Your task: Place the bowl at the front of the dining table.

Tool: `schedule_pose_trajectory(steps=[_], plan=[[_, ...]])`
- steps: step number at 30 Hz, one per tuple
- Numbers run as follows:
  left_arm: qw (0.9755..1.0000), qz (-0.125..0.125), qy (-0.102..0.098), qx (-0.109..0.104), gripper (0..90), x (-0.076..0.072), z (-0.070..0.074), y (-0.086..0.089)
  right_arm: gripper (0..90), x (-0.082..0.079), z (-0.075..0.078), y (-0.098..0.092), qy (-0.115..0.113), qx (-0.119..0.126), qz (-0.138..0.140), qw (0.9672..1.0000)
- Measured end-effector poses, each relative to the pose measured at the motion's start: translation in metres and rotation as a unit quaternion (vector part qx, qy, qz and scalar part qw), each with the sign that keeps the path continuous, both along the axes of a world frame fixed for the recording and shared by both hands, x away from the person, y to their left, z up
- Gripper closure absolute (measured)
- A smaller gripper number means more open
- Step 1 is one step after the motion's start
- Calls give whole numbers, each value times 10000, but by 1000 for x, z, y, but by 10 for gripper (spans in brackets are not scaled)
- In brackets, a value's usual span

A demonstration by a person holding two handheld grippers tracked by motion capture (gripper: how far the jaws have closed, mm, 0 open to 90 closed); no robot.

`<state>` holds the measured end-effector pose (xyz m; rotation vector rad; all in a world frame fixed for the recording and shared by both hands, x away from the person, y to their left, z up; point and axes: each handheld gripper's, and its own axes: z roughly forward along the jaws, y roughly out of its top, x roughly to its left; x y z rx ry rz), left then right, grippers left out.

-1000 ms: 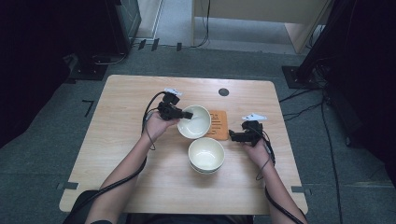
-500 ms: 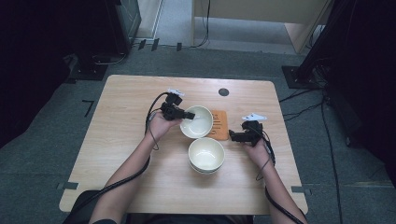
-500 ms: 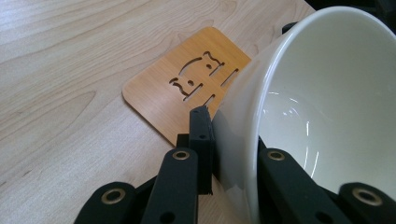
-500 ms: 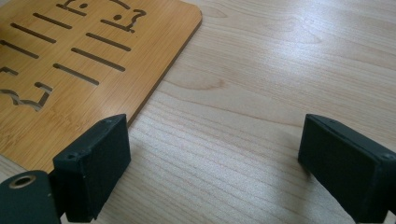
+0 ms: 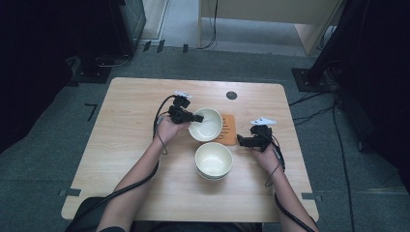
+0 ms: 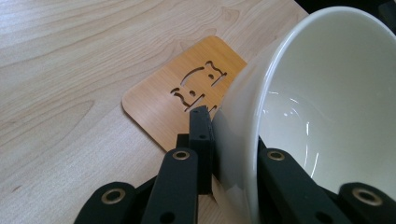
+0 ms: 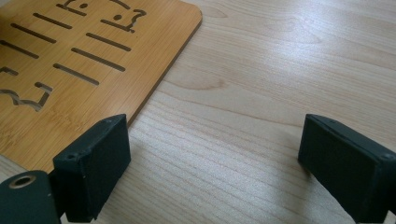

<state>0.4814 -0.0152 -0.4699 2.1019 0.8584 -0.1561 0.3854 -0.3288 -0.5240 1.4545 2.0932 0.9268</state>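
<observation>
My left gripper (image 5: 197,117) is shut on the left rim of a white bowl (image 5: 206,124), which it holds tilted. In the left gripper view one jaw presses the outside of the bowl (image 6: 327,93) and the other sits inside it. Under and beyond this bowl lies an orange bamboo trivet (image 6: 182,88) with cut-out shapes, flat on the table just right of the bowl (image 5: 228,129). A second white bowl (image 5: 213,159) stands nearer the person. My right gripper (image 5: 243,141) rests low beside the trivet's right edge (image 7: 70,70), open (image 7: 219,158) with only bare wood between its jaws.
The light wooden table (image 5: 130,125) has wide free room on its left half and along its near edge. A small black round spot (image 5: 231,95) sits near the far edge. The floor around is dark, with cables and stands.
The left gripper and the bowl in it have shifted slightly to the right, toward the trivet. The right gripper has stayed where it was.
</observation>
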Motion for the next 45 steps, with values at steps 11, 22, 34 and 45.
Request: schedule_pose_trajectory(steps=[11, 22, 34, 45], plan=[[10000, -35, 63, 64, 826, 4, -3, -14, 85, 0, 0, 0, 2, -2, 27, 10000], [9998, -38, 77, 189, 824, 9, -9, -26, 85, -1, 0, 0, 1, 11, 51, 10000], [9994, 63, 247, 254, 815, 17, -16, -36, 85, -1, 0, 0, 5, 10, 55, 10000], [9989, 85, 365, 267, 806, 21, -17, -41, 85, -1, 0, 0, 5, 9, 61, 10000]])
